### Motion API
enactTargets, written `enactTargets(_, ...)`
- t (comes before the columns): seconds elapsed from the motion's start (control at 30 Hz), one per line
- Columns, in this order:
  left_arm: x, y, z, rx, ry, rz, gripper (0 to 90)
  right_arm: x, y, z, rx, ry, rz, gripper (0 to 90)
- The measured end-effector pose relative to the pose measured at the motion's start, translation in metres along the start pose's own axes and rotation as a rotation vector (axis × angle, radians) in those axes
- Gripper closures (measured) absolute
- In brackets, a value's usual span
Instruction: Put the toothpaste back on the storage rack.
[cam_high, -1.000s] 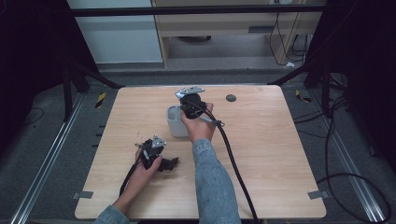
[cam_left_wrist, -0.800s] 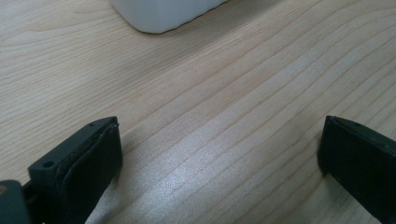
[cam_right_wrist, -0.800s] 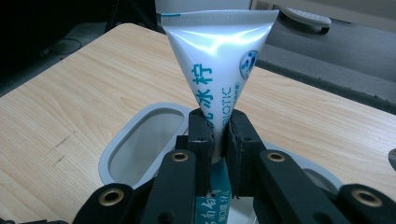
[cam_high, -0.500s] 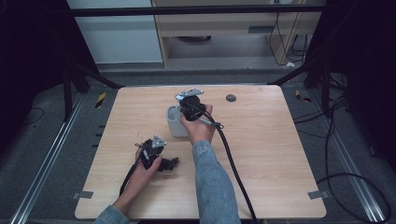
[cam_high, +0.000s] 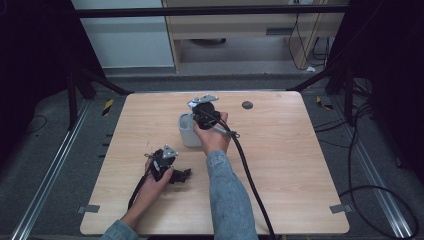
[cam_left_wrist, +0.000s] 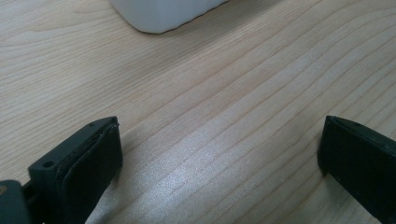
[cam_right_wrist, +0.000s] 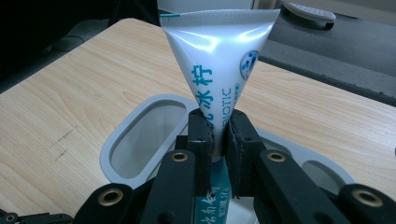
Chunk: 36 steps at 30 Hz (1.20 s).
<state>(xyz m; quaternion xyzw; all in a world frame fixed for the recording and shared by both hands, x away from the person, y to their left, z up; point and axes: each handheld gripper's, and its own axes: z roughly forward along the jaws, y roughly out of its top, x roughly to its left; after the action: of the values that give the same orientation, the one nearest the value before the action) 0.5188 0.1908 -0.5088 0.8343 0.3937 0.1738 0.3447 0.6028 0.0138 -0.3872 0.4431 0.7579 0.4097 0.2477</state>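
toothpaste tube (cam_right_wrist: 219, 60) clamped between jaws (crimp up)

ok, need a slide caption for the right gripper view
Right gripper shut on a toothpaste tube, crimped end up, above a grey holder with oval slots.

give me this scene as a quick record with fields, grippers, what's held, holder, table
right gripper: jaws shut on the white squeeze tube with teal lettering, crimped end up
tube position: above the grey plastic holder with oval openings, lower end hidden behind the jaws
left gripper: jaws open, nothing between them, low over the light wooden table
holder location: mid-table, beside the right hand
other item: small dark round object near the far edge
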Motion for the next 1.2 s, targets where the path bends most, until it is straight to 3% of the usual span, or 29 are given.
enactTargets(1.2,0.0,0.0,0.0,0.003,-0.001,0.0,0.0,0.008,0.007,0.012,0.019,0.008,-0.006,79.3)
